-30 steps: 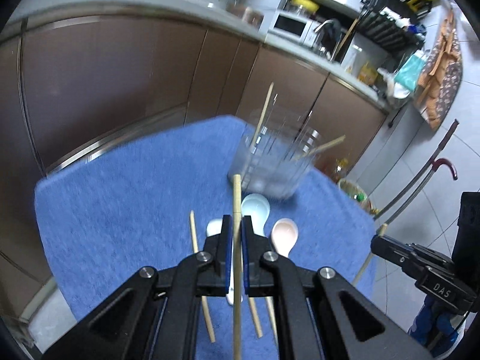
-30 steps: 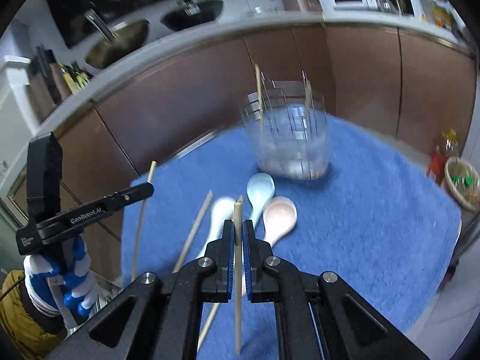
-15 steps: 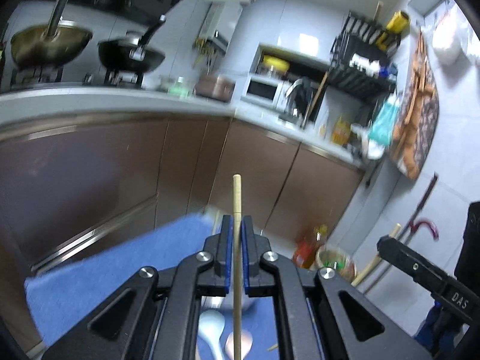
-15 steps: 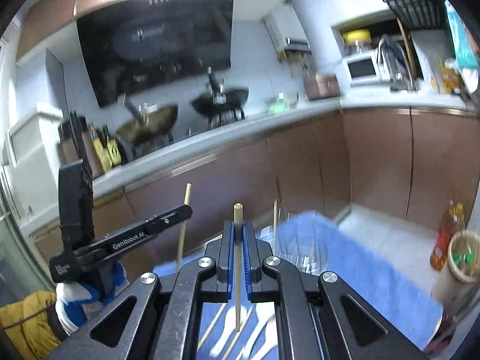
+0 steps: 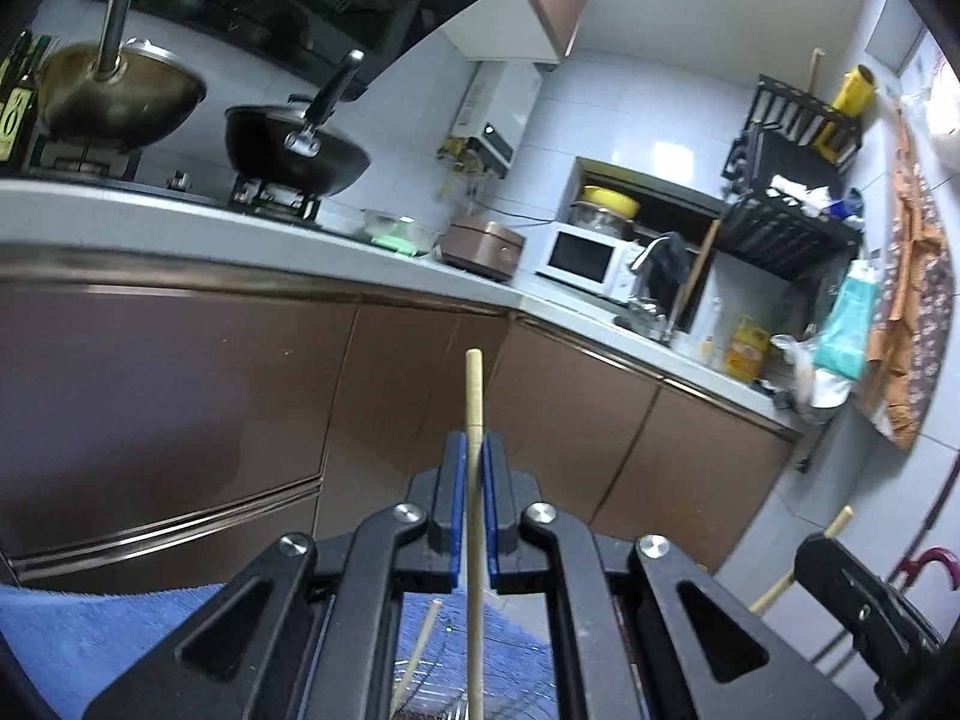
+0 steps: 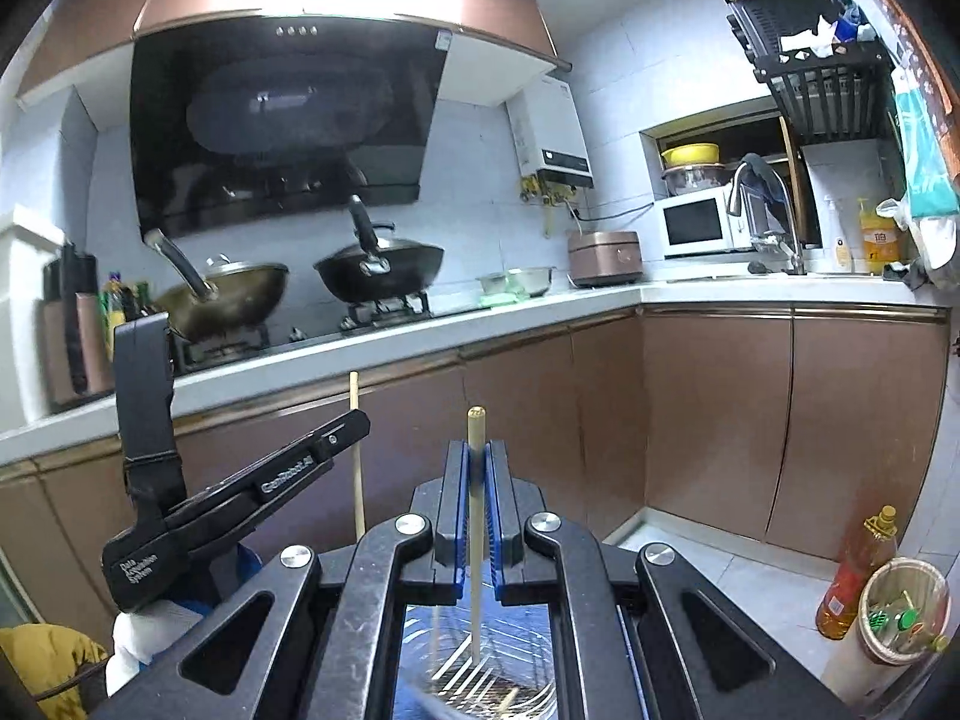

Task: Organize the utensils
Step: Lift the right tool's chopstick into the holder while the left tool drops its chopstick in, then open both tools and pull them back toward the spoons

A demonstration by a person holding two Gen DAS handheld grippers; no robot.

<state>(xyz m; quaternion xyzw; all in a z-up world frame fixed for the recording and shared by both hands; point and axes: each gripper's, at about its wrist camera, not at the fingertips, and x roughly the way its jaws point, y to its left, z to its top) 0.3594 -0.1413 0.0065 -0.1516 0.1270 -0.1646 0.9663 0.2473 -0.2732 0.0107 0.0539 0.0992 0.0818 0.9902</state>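
Note:
My left gripper (image 5: 473, 456) is shut on a wooden chopstick (image 5: 474, 396) held upright; its lower end hangs over the clear utensil holder (image 5: 510, 684) on the blue cloth (image 5: 90, 636). Another chopstick (image 5: 420, 648) stands in the holder. My right gripper (image 6: 477, 468) is shut on a second wooden chopstick (image 6: 476, 438), also upright, its lower tip above the clear holder (image 6: 480, 660). The left gripper (image 6: 240, 492) with its chopstick (image 6: 357, 450) shows at the left of the right wrist view. The right gripper's body (image 5: 864, 600) shows at the lower right of the left wrist view.
Brown kitchen cabinets (image 6: 720, 408) and a white counter (image 6: 540, 306) stand beyond the table. Two woks (image 6: 378, 270) sit on the stove. A microwave (image 6: 696, 228) is at the back. A bottle (image 6: 852, 582) and a small bin (image 6: 900, 612) stand on the floor at right.
Both grippers have tipped up from looking down at the table to level, turning their chopsticks upright over the holder. The spoons and loose chopsticks have dropped out of view.

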